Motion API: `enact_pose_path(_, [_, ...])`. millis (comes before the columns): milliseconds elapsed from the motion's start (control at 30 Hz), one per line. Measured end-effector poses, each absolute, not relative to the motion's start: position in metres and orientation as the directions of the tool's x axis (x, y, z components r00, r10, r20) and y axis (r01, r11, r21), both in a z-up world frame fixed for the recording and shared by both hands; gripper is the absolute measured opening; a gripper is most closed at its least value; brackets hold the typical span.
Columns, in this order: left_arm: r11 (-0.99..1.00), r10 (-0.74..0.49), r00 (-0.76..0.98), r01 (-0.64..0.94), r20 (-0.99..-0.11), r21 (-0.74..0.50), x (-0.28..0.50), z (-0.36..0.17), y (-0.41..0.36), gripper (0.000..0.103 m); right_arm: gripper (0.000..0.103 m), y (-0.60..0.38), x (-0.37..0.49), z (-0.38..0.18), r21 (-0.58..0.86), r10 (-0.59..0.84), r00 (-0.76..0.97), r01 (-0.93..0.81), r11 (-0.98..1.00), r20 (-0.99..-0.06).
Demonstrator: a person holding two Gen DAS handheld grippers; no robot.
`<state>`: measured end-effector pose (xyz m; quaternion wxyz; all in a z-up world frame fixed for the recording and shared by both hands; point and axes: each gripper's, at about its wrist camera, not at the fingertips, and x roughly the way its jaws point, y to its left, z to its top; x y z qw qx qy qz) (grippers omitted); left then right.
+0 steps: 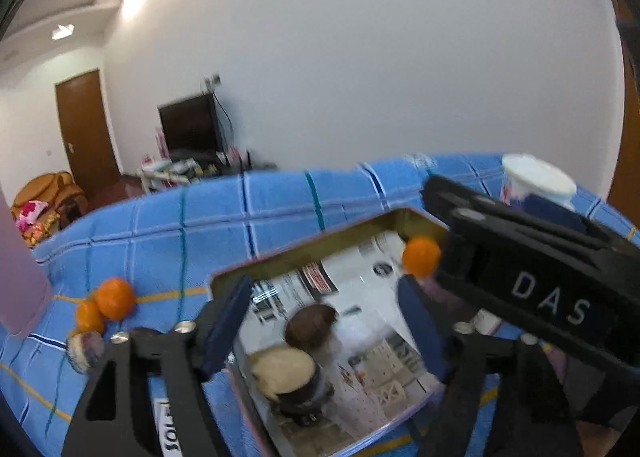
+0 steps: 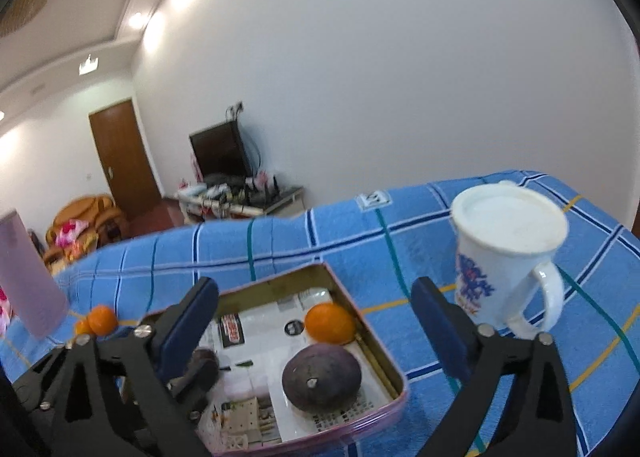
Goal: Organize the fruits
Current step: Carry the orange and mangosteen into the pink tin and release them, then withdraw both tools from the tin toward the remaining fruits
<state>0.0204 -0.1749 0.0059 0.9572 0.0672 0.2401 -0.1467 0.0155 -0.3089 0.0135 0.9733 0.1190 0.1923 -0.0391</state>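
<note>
White letters "DAS" are legible on the black body of the right claw (image 1: 552,299); the tin's (image 2: 384,361) printed paper lining is illegible.

Black gripper frames (image 2: 316,341), blue padded fingers (image 2: 188,321), silver screws, white lettering

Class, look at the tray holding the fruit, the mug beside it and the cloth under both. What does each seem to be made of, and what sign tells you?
Tray: probably thin metal, a dull brassy inner wall with a rolled rim; printed paper lines it.
Mug: likely glazed ceramic, glossy white with a blue print; its lid's material is unclear.
Cloth: woven fabric, perhaps towelling, matte blue checks.
</note>
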Motion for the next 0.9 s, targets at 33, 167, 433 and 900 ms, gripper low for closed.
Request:
enact_pose_path(33, [0.953, -0.240, 0.854, 0.299, -0.461, 0.056, 0.018, 0.009, -0.172, 0.084, 0.102, -0.311, 0.014, 0.015, 0.225, -0.035, 0.927, 0.127, 0.966, -0.372])
enact_pose_path(167, [0.962, -0.219, 0.869, 0.267, -0.445, 0.048, 0.017, 0.012, -0.163, 0.085, 0.103, -0.312, 0.010, 0.015, 0.236, -0.048, 0.933, 0.139, 0.962, -0.356])
enact_pose_path(433, [0.977, -0.122, 0.913, 0.179, -0.389, 0.113, 0.016, 0.017, -0.149, 0.085, 0.103, -0.308, -0.004, 0.019, 0.198, -0.105, 0.951, 0.167, 0.966, -0.290])
enact_pose_path(900, [0.976, -0.046, 0.935, 0.118, -0.352, 0.186, 0.010, 0.013, -0.122, 0.085, 0.103, -0.291, -0.019, 0.019, 0.137, -0.152, 0.961, 0.186, 0.973, -0.230])
